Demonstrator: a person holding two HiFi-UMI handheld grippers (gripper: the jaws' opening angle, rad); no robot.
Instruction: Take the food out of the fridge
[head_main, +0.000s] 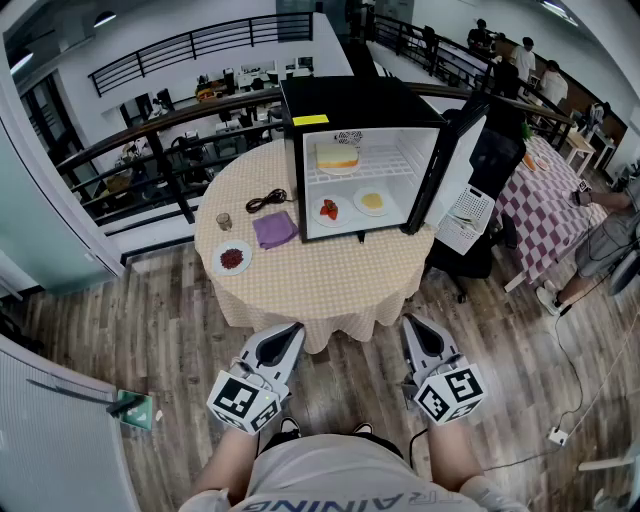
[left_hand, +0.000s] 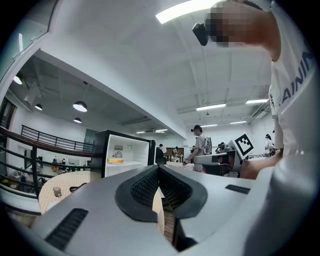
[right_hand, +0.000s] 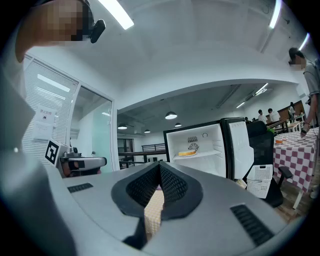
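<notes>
Both clenched, empty: left gripper (head_main: 288, 332), right gripper (head_main: 413, 326), at 6 o'clock of table (head_main: 300, 285). Target cake (head_main: 337, 155) on upper shelf of open fridge (head_main: 300, 120), 12 o'clock; probably soft, fragile: grip plate (head_main: 337, 171) rim, keep level

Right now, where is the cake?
In the head view, the cake sits on the upper shelf of the open fridge, towards the left side, directly above the plate of red food.

We see the fridge (head_main: 350, 100) mouth open toward us, its door (head_main: 455, 165) swung wide at the right. The table (head_main: 320, 285) before it lies bare; a purple cloth (head_main: 273, 229), plate (head_main: 232, 258) and glass (head_main: 224, 221) crowd the left.
</notes>
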